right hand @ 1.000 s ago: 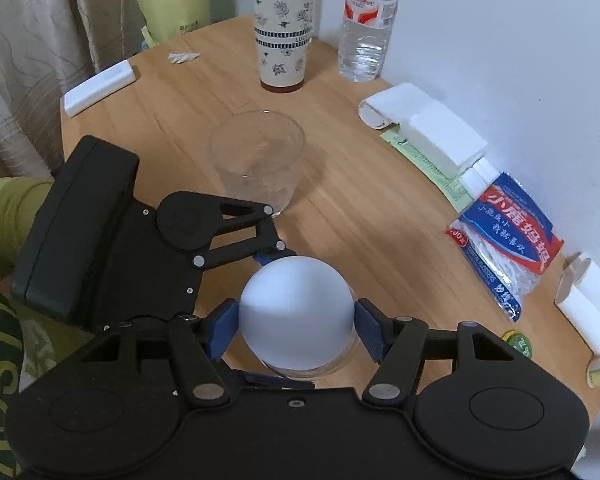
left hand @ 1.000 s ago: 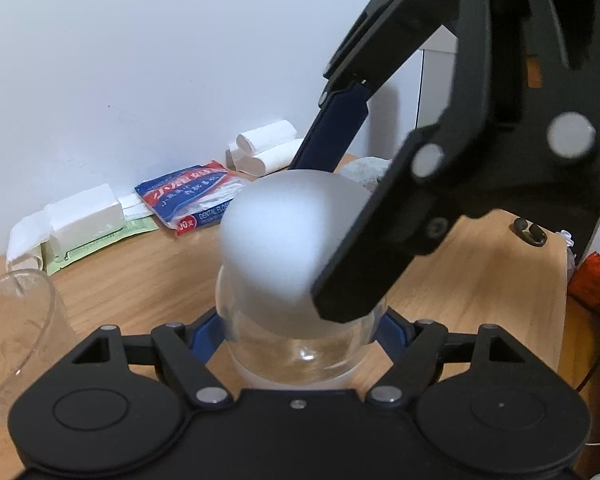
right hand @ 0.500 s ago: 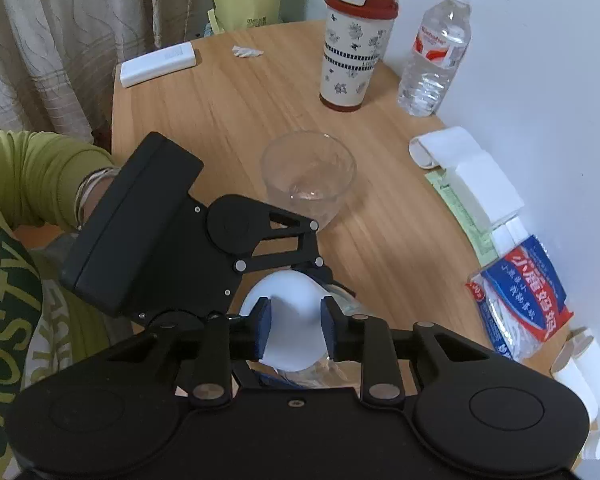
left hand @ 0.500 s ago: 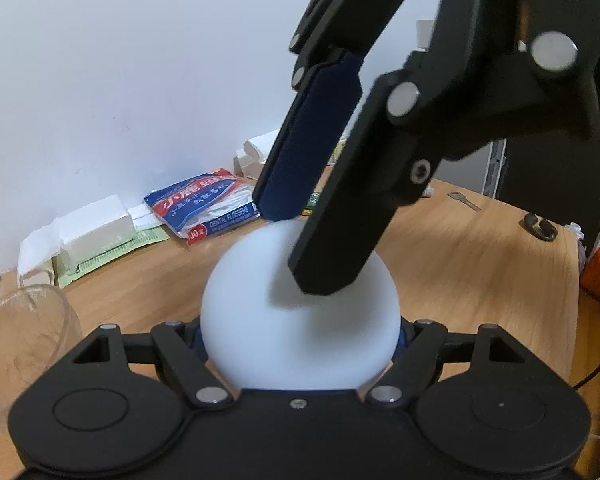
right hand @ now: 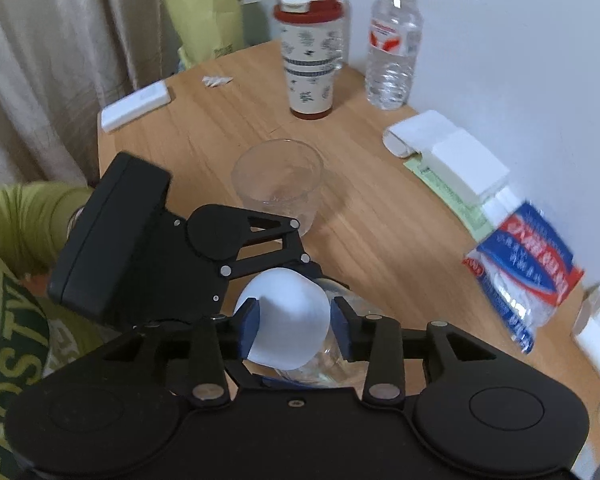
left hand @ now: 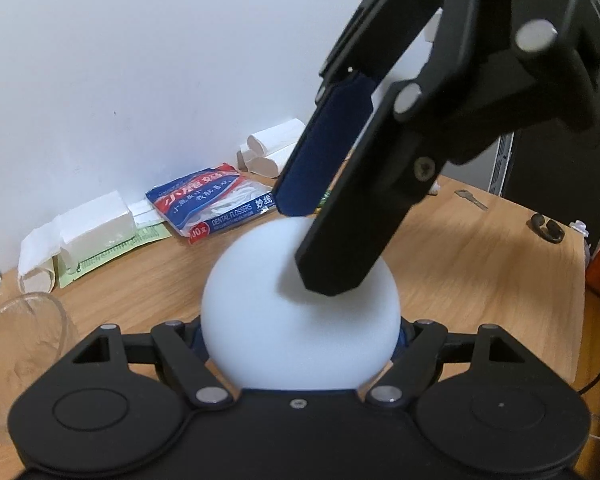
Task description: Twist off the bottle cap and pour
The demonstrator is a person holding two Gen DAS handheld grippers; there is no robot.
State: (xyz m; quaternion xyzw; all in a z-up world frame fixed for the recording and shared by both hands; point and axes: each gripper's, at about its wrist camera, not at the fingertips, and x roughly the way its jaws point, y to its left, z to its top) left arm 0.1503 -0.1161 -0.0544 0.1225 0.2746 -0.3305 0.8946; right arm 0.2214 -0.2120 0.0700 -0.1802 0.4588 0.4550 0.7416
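Right gripper (right hand: 292, 328) closed on the white dome cap (right hand: 286, 316), blue pads pressed in on both flanks of it; the cap sits atop a clear bottle (right hand: 332, 364), whose shoulder shows just below and right of the cap. Left gripper (left hand: 300, 344) clamped on the same bottle lower down — from its own camera only the cap's white dome fills the space between its fingers, pads mostly hidden behind it. In the left wrist view the right gripper comes down from upper right, one black finger (left hand: 352, 232) lying across the dome's top, the blue pad behind it. Wooden table (right hand: 380, 240) under all. Empty clear glass (right hand: 278, 184) stands just beyond the left gripper's body, near but apart from the bottle. Further back: patterned tumbler with red lid (right hand: 310, 60), water bottle (right hand: 392, 48) beside it, white flat box (right hand: 136, 106) near the far edge. Along the wall: white folded packets (right hand: 448, 152), green slip, blue-red dental flosser bag (right hand: 528, 268), blurred. Green sleeve (right hand: 24, 220) at left behind the left gripper
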